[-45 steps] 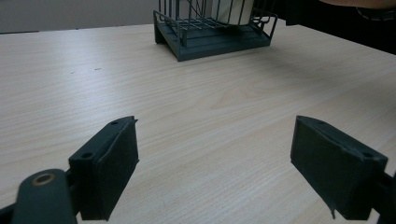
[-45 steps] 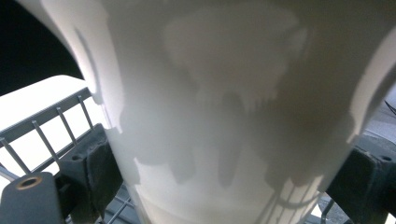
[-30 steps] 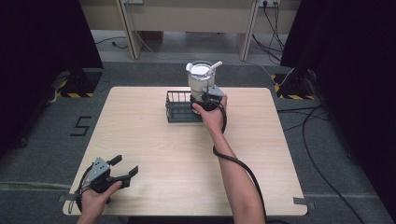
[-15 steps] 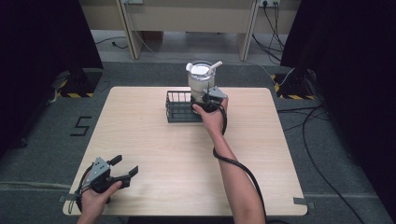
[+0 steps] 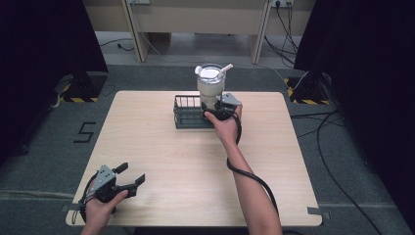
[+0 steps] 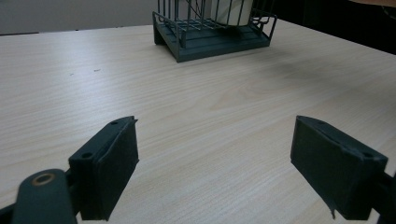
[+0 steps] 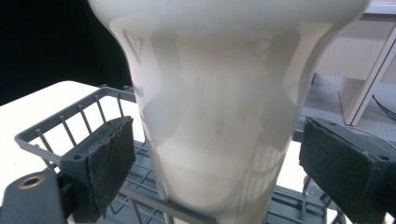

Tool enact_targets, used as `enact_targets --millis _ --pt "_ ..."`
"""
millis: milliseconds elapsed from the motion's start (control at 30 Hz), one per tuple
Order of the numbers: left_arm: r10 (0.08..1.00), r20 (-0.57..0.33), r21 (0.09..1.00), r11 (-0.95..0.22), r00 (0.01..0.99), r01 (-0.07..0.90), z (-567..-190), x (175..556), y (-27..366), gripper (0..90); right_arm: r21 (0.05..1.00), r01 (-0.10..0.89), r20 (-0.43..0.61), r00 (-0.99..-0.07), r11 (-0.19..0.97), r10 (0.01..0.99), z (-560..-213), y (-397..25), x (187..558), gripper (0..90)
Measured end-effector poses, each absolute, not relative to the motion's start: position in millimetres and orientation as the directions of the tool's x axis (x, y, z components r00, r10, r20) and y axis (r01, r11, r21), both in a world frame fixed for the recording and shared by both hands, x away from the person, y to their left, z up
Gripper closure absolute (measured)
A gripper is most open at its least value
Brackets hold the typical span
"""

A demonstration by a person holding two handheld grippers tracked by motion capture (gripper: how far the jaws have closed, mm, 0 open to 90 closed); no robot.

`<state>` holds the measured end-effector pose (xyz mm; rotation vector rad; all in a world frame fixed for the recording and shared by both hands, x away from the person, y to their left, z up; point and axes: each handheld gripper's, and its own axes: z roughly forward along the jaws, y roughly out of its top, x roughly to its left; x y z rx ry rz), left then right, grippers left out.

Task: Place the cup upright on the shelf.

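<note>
Right arm stretched toward 12 o'clock, right gripper [image 5: 218, 108] fingers [image 7: 105, 161] released, flanking the cream tumbler [image 5: 211, 87] upright in the wire basket [image 5: 188, 113]. Left gripper [image 5: 125, 178] at 7 o'clock on the counter [image 5: 161, 156], fingers spread.

The left gripper [image 5: 131, 178] sits low at the near left corner of the table [image 5: 147, 147], held in the left hand [image 5: 100, 208], its 2 jaws spread wide and pointing forward and right. The right forearm stretches far forward, the right hand [image 5: 222, 125] holding the right gripper [image 5: 211, 108] with its 2 jaws also parted wide.
</note>
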<state>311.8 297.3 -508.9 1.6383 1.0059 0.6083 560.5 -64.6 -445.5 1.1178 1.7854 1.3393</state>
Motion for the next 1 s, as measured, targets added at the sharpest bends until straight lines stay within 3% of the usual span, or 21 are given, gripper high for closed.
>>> enact_targets --millis 1000 --pt "0.853 -0.104 0.948 -0.071 0.512 0.311 -509 310 297 14.4 0.958 0.257 0.004 -0.454 0.126 0.891 -441 -121 496 15.0"
